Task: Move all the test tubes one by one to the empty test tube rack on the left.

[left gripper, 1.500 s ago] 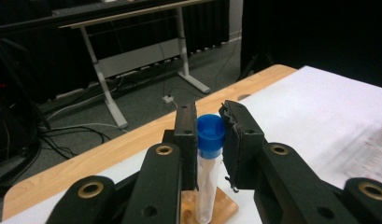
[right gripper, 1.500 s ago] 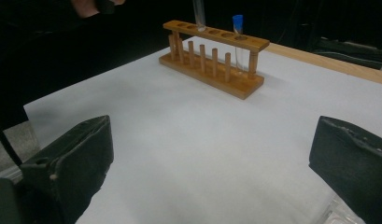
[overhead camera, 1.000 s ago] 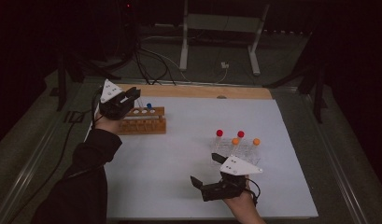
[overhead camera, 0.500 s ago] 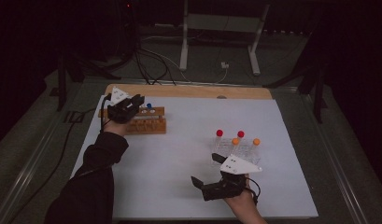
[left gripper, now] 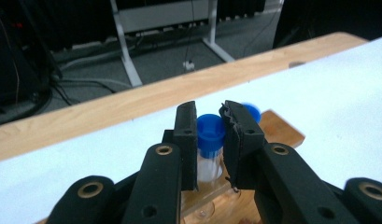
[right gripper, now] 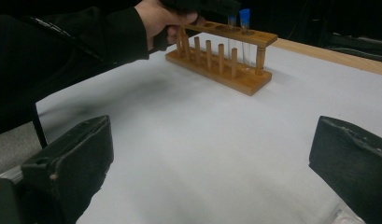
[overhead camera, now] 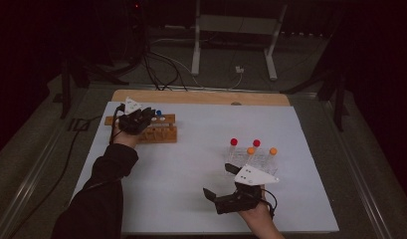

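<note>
The blue-capped tube stands upright in the wooden rack, at the far left of the white table sheet. Your left gripper has its jaws set one on each side of the blue cap, around it. In the left gripper view the left jaw lies against the cap and the right jaw sits just beside it; whether the cap is truly clamped cannot be told. A second blue cap shows just behind the right jaw, in a neighbouring hole of the same rack. In the high view your left hand is over the left end of the rack, forearm and dark sleeve reaching in from the bottom left.

In the right gripper view the rack stands upright on the sheet, with two clear tubes at its far end, one showing a blue cap.

Your right gripper lies low over the near right part of the sheet, well apart from the rack, jaws spread wide and nothing between them. Just beyond it stands a clear stand carrying two red-capped tubes and two orange-capped tubes.

A bare wooden board edge runs along the far side of the sheet.
</note>
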